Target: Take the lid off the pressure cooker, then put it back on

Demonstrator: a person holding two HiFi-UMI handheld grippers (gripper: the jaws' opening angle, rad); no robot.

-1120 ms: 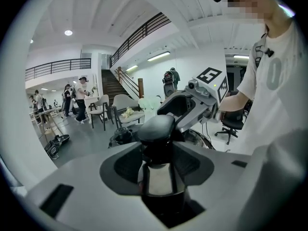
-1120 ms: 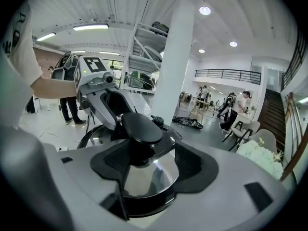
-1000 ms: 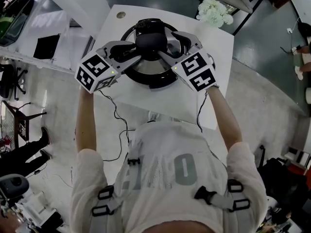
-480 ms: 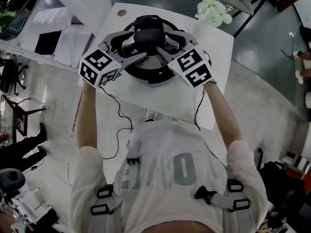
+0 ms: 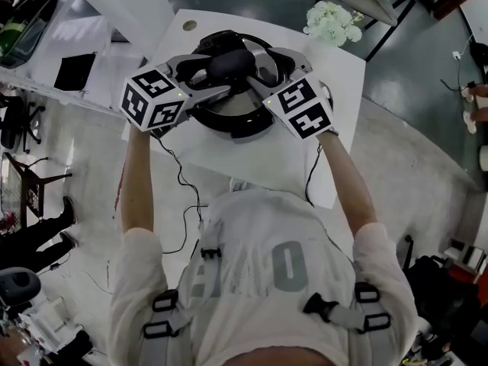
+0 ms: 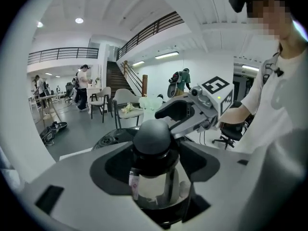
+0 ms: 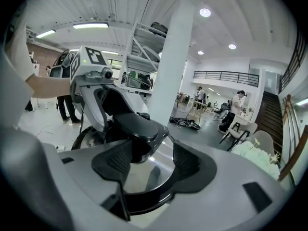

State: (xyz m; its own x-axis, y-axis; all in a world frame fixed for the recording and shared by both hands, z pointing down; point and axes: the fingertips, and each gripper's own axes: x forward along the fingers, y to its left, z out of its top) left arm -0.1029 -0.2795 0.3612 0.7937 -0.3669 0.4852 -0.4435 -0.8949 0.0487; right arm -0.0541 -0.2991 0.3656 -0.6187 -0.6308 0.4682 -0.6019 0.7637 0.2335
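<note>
The pressure cooker [image 5: 229, 122] stands on a white table [image 5: 252, 162] with its steel lid [image 5: 264, 65] on it. The lid's black knob [image 5: 229, 62] lies between both grippers. My left gripper [image 5: 219, 73] reaches in from the left. Its jaws stand on either side of the knob [image 6: 153, 134] with small gaps and are closing a little. My right gripper [image 5: 258, 72] comes in from the right. Its jaws are opening around the black handle [image 7: 137, 126] and do not press on it. Each gripper shows in the other's view, the right gripper [image 6: 182, 113] and the left gripper [image 7: 103, 105].
White flowers [image 5: 332, 20] stand at the table's far right corner. A round cap [image 5: 188, 24] is set in its far left corner. A cable [image 5: 180, 183] hangs off the near edge. A neighbouring table on the left holds a black pad [image 5: 75, 71].
The left gripper has rolled a little and edged away from me. Both grippers stay around the lid's knob. The lid still sits on the cooker.
</note>
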